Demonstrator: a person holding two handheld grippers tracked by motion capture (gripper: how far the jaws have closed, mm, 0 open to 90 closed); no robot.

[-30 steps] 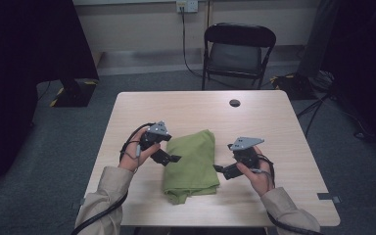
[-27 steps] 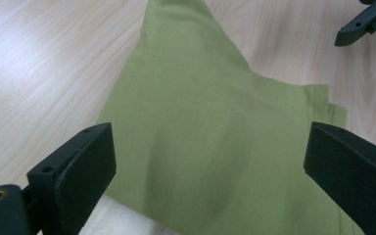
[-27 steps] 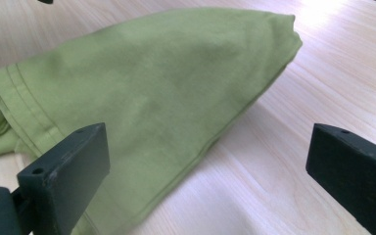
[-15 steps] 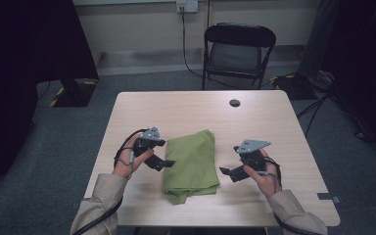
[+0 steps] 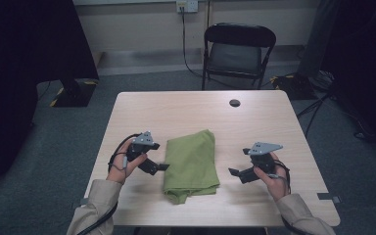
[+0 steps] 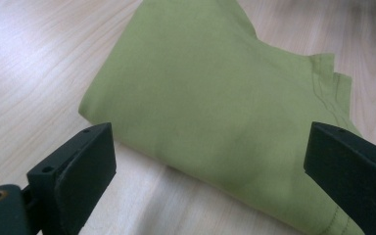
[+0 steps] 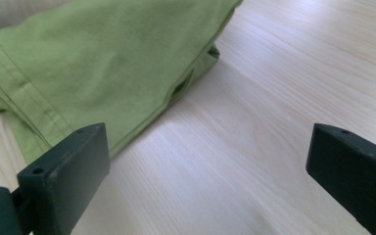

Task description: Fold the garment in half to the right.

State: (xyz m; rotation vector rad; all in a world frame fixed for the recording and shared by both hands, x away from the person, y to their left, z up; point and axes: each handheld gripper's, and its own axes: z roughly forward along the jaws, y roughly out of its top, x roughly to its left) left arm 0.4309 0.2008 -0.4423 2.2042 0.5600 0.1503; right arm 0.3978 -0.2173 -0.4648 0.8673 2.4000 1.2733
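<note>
A folded green cloth (image 5: 191,165) lies flat near the front middle of the wooden table (image 5: 196,112). My left gripper (image 5: 162,167) hovers at the cloth's left edge, jaws wide open and empty; its own view looks across the cloth (image 6: 225,107) between the spread jaws. My right gripper (image 5: 233,172) is a short way off the cloth's right edge, also open and empty. In the right gripper view the cloth (image 7: 93,63) with its stitched hem lies ahead to the left, with bare wood between the jaws.
A small black round disc (image 5: 234,103) lies on the table's far side. A black folding chair (image 5: 238,49) stands behind the table. Dark curtains flank the room, and cables run over the floor at the right.
Both grippers have drawn back from the cloth, the left one leftwards and the right one rightwards and nearer the front edge. The cloth has stayed in place.
</note>
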